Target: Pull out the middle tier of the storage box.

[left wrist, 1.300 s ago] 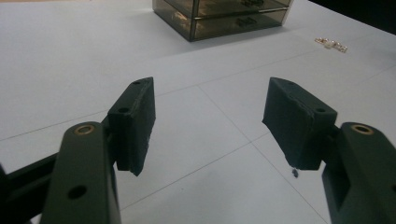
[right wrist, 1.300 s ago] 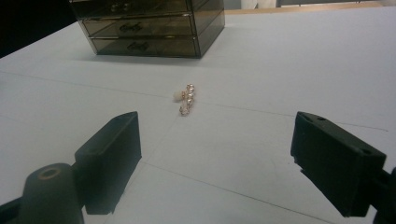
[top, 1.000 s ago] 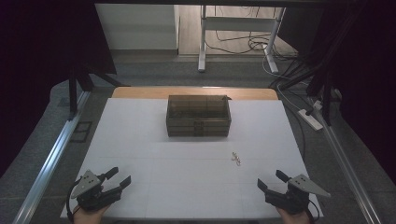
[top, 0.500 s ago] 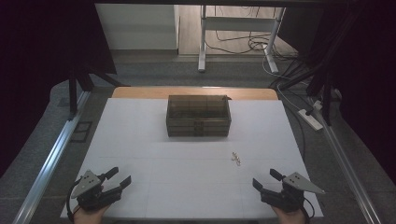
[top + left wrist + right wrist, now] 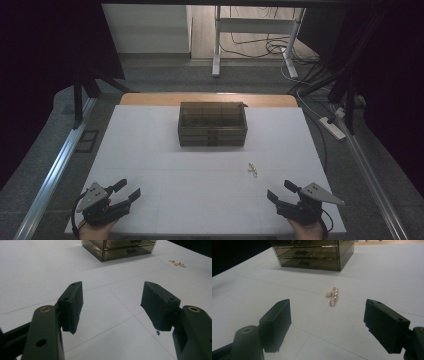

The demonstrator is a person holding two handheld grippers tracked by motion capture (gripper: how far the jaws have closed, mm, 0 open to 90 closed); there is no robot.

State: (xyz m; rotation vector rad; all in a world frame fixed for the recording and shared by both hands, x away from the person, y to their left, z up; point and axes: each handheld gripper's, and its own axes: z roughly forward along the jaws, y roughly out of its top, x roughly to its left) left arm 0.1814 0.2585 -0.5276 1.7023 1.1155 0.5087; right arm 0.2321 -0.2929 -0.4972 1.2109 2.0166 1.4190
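Both tongs are held with jaws spread wide and nothing between them. At the near left corner of the table (image 5: 150, 150), the left gripper (image 5: 126, 190) is seen from above; at the near right corner, the right gripper (image 5: 280, 190) is angled toward a small brooch (image 5: 252, 170) lying on the white surface just ahead of it. Matte black, blocky pads with small screw holes are shown on each jaw in the gripper views, and brass-coloured rivets are set in the arms behind them. A grey three-cornered plate is carried on top of each gripper.

The brooch (image 5: 333, 296) is seen between the right jaws, well beyond their tips: a thin gold-coloured bar set with a row of pale, pearl-like beads, with a small whitish piece touching its left side. The same piece (image 5: 177, 263) is glimpsed far right in the left gripper view.

Behind it, well apart, a smoky translucent plastic box (image 5: 212, 124) with stacked drawers (image 5: 308, 257) is placed. Faint seams are drawn across the smooth tabletop. No writing can be read.
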